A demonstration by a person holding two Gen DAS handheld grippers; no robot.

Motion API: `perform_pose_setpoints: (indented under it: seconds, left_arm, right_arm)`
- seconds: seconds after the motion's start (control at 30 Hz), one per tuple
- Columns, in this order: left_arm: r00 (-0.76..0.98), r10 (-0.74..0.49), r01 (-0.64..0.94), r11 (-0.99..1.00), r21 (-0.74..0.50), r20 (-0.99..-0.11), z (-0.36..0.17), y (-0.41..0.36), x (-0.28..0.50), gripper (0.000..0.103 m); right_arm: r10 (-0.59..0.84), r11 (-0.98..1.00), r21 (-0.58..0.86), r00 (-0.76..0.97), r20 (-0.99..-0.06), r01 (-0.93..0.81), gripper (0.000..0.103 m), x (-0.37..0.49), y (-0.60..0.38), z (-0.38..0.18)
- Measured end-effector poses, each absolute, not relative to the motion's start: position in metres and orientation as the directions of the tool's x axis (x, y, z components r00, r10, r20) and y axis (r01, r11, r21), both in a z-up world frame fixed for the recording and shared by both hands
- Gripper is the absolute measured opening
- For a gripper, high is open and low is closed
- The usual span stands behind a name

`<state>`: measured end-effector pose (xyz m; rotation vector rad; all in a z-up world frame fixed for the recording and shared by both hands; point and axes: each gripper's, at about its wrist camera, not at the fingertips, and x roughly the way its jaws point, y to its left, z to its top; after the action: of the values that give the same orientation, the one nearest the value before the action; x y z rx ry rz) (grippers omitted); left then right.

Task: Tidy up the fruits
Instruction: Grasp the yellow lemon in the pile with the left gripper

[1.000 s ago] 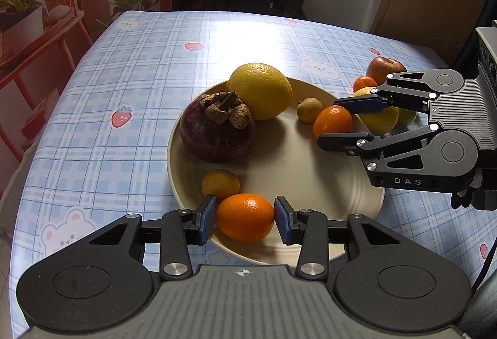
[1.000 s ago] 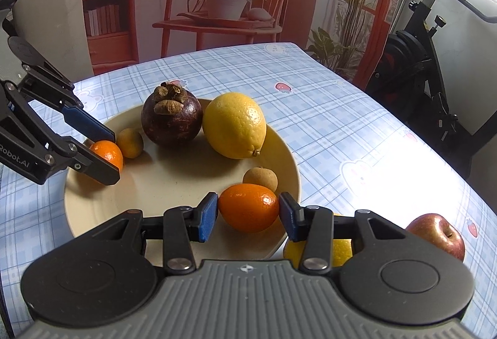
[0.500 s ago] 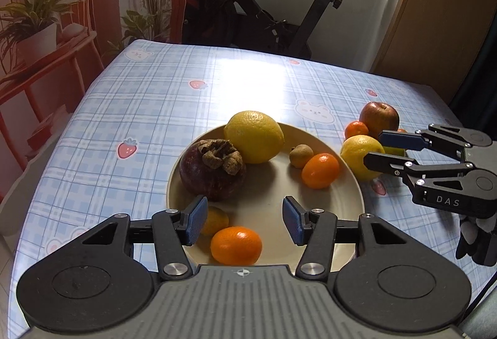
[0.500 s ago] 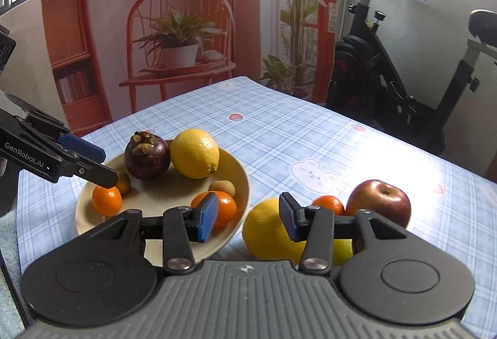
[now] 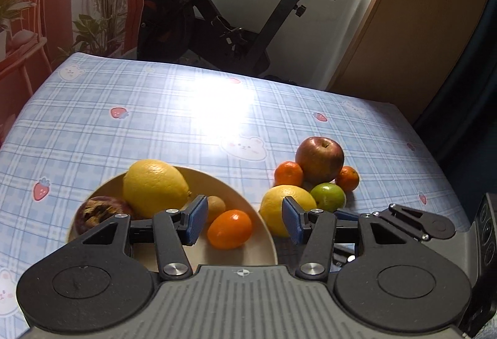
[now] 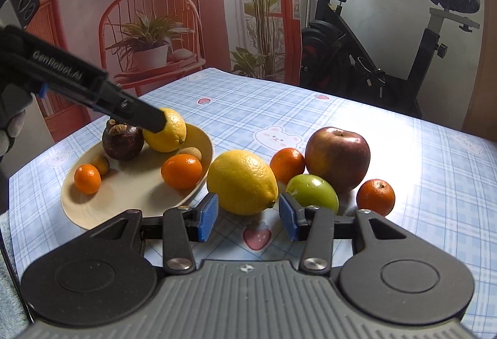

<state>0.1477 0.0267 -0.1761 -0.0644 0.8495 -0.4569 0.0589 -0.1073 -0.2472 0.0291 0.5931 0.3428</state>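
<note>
Left gripper [image 5: 242, 222]: fingers spread wide and holding nothing; a second ago they straddled the small orange at the plate's near edge, and now they sit higher and further back, framing the tangerine [image 5: 229, 228] on the plate.
Right gripper [image 6: 247, 214]: fingers wide apart and empty; it has left the plate, where it flanked that tangerine, and now faces the loose lemon [image 6: 242, 182].
Plate [image 6: 130, 199]: carries the mangosteen [image 6: 122, 143], a second lemon [image 6: 166, 134], two oranges and two small brownish fruits.
Loose pile: lemon just beside the plate rim; green fruit [image 6: 312, 193], apple [image 6: 337, 158] and two small oranges cluster close together on the checked surface [image 6: 419, 171].
</note>
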Motion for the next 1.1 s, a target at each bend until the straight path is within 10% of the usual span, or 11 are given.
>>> perform_pose_setpoints:
  seconds: [1.1]
  left_arm:
    - [0.413, -0.498, 0.407, 0.850, -0.334, -0.763, -0.210, -0.018, 0.188, 0.041]
  right_arm:
    - [0.355, 0.933, 0.172, 0.739, -0.573, -0.315, 0.051, 0.082, -0.104, -0.268]
